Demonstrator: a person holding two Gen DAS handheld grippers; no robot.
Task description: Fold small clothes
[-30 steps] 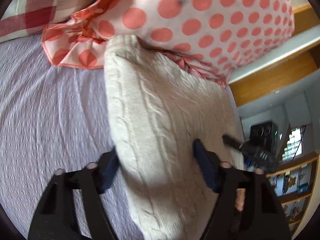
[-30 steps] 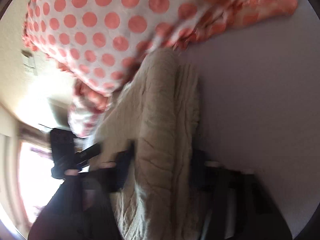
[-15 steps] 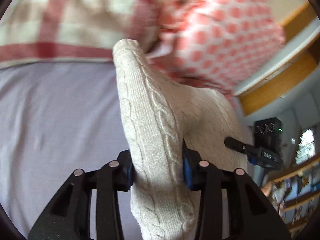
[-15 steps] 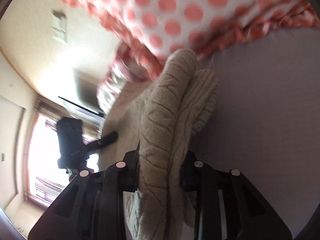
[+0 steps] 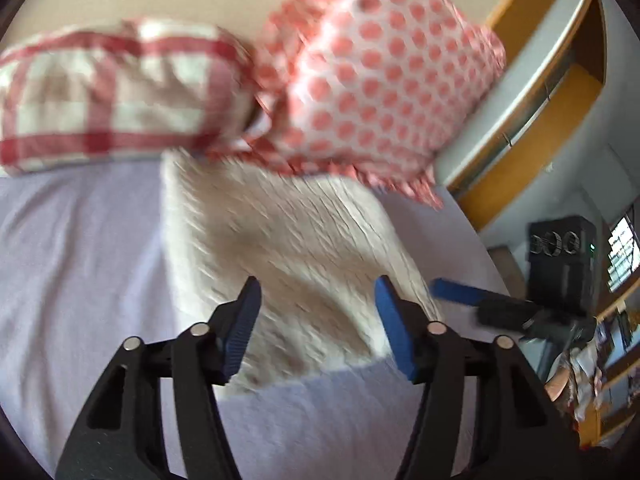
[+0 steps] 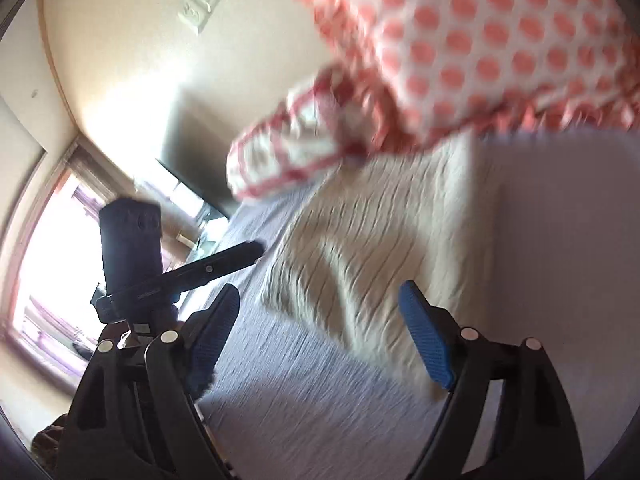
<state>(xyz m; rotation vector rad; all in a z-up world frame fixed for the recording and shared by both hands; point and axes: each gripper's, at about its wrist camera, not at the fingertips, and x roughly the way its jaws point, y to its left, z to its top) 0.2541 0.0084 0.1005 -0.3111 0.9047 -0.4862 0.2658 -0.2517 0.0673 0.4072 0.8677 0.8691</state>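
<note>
— What am I looking at on the bed?

— A cream cable-knit sweater (image 5: 288,264), small, folded into a compact, roughly rectangular bundle.

— How does it lie?

— Flat on my lilac sheet (image 5: 80,264), its far edge tucked against the polka-dot pillow (image 5: 380,76). From my right-hand camera the sweater (image 6: 384,248) looks blurred.

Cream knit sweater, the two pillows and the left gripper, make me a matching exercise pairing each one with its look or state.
Things:
1. cream knit sweater
2. polka-dot pillow
3. plaid pillow
4. left gripper

Descriptions:
A. red and white checks
B. open, holding nothing
C. lying folded on the lilac bedsheet
D. white with coral spots and a frilled edge

Pairs: 1-C, 2-D, 3-A, 4-B
</note>
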